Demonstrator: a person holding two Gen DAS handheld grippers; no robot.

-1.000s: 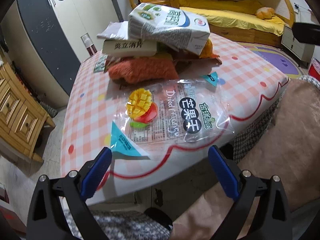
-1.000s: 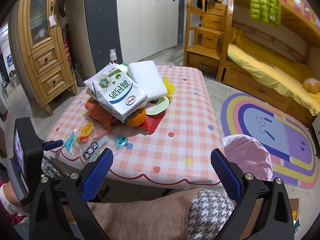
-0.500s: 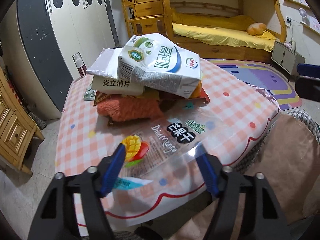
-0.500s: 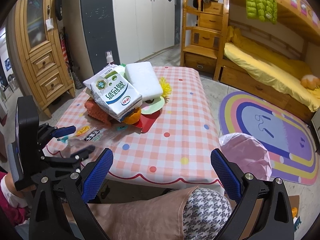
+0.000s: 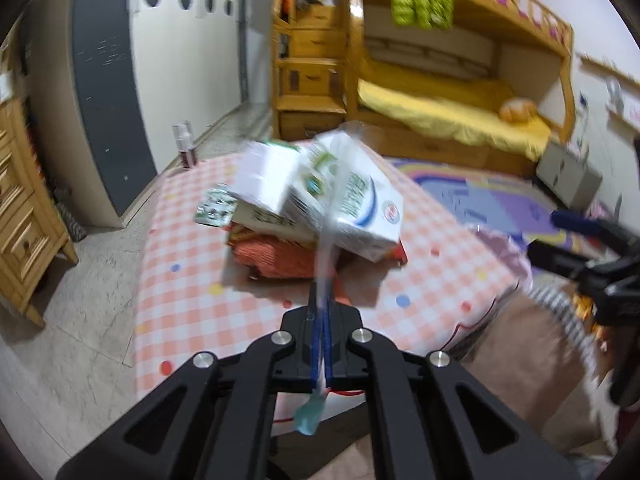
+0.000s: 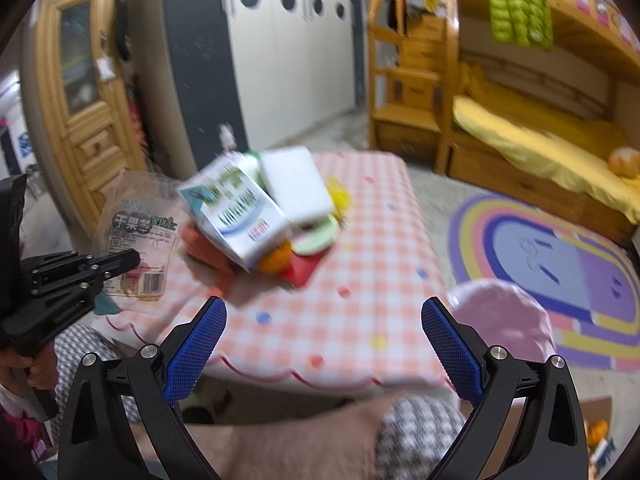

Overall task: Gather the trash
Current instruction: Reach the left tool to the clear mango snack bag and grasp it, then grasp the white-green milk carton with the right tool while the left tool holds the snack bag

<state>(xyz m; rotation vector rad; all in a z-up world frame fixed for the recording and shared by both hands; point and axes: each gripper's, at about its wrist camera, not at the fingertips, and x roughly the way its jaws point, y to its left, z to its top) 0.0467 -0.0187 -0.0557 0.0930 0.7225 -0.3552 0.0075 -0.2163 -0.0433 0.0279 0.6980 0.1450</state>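
Nearest, in the left wrist view, the left gripper (image 5: 321, 344) has just closed its fingers flat together on the clear dried-mango wrapper (image 5: 329, 232), which stands edge-on from the pads toward twelve o'clock, one teal corner dangling below them at six. From the right wrist view that same wrapper (image 6: 136, 240) hangs at nine o'clock, clear of the checked tablecloth (image 6: 360, 312), pinched only near its lower edge. The right gripper (image 6: 322, 338) sits with its fingers wide apart and nothing between them.

The risk, as I judge it, lies in that thin hold: slick film caught by a margin could slide out during a quick swing, or flop sideways and brush the milk carton (image 6: 236, 220), which perches tilted on the heap of rubbish at eleven o'clock. A knock there might tip the carton and the white foam block (image 6: 296, 184) off the pile.

Open room looks better toward the near scalloped table edge at six o'clock and to the right, where a pink bag (image 6: 504, 320), probably the rubbish bag, sits beside the table at three o'clock. Beyond, at one o'clock, the rainbow rug (image 6: 560, 256) and the bunk bed (image 6: 540, 132) lie well apart from the work.
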